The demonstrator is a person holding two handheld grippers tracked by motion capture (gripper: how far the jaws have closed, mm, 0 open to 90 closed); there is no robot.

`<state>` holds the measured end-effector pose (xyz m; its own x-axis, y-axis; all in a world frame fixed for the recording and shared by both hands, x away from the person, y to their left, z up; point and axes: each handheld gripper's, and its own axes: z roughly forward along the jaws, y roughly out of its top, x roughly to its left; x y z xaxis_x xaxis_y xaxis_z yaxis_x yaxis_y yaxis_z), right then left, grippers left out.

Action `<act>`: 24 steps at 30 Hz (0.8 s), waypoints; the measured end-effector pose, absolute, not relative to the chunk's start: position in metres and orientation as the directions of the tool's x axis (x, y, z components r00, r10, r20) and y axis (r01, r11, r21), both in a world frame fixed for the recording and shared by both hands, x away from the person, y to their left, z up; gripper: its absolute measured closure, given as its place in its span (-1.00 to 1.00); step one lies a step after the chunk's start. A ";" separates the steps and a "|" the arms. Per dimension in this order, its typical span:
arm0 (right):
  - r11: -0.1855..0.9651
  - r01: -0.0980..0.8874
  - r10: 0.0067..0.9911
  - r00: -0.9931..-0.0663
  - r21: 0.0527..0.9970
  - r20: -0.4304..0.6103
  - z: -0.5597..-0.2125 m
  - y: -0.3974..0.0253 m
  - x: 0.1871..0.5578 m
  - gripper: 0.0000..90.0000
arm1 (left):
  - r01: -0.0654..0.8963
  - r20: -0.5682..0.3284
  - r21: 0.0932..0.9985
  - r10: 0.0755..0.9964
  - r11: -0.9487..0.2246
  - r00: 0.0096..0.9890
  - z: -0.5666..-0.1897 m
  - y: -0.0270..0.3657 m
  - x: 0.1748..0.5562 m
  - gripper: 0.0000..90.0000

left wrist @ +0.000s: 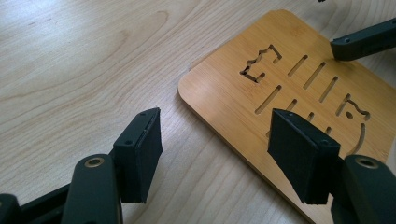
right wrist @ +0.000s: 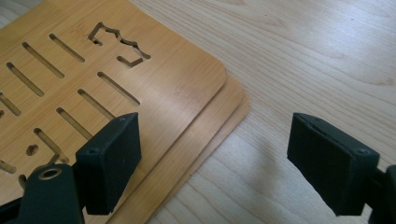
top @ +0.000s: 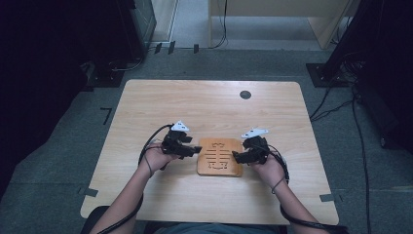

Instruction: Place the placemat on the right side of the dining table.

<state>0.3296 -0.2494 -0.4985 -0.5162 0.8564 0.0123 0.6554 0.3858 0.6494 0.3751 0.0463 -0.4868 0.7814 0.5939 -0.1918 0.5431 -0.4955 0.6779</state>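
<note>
Two wide-open, empty hand-held grippers, left (top: pixel 197 149) and right (top: pixel 235 156), flanking slotted wooden boards (top: pixel 220 156), long axis near-to-far

A light wood-grain table (top: pixel 209 105) with rounded corners and a round grommet hole (top: pixel 245 94) near its far edge stands on grey carpet (top: pixel 63 146) marked with bits of dark tape. Dark equipment stands (top: pixel 104 44) flank it in shadow, black cables (top: pixel 336 105) trail at the right, and pale wooden furniture (top: pixel 272 12) sits beyond.
</note>
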 end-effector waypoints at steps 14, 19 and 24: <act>0.405 0.663 0.860 -0.509 0.630 -0.017 -0.496 -0.256 0.325 -0.60 | 0.540 -0.198 0.680 0.586 -0.496 0.786 -0.485 0.046 0.372 -0.25; 0.404 0.677 0.862 -0.506 0.615 -0.008 -0.500 -0.258 0.326 -0.61 | 0.544 -0.203 0.678 0.586 -0.494 0.784 -0.486 0.046 0.372 -0.25; 0.402 0.671 0.860 -0.510 0.622 -0.006 -0.500 -0.254 0.326 -0.60 | 0.521 -0.181 0.696 0.581 -0.495 0.794 -0.486 0.046 0.371 -0.25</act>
<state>0.3263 -0.2536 -0.5003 -0.5098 0.8603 -0.0060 0.6715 0.4023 0.6223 0.3707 0.0462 -0.4859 0.7936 0.5808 -0.1812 0.5208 -0.4945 0.6958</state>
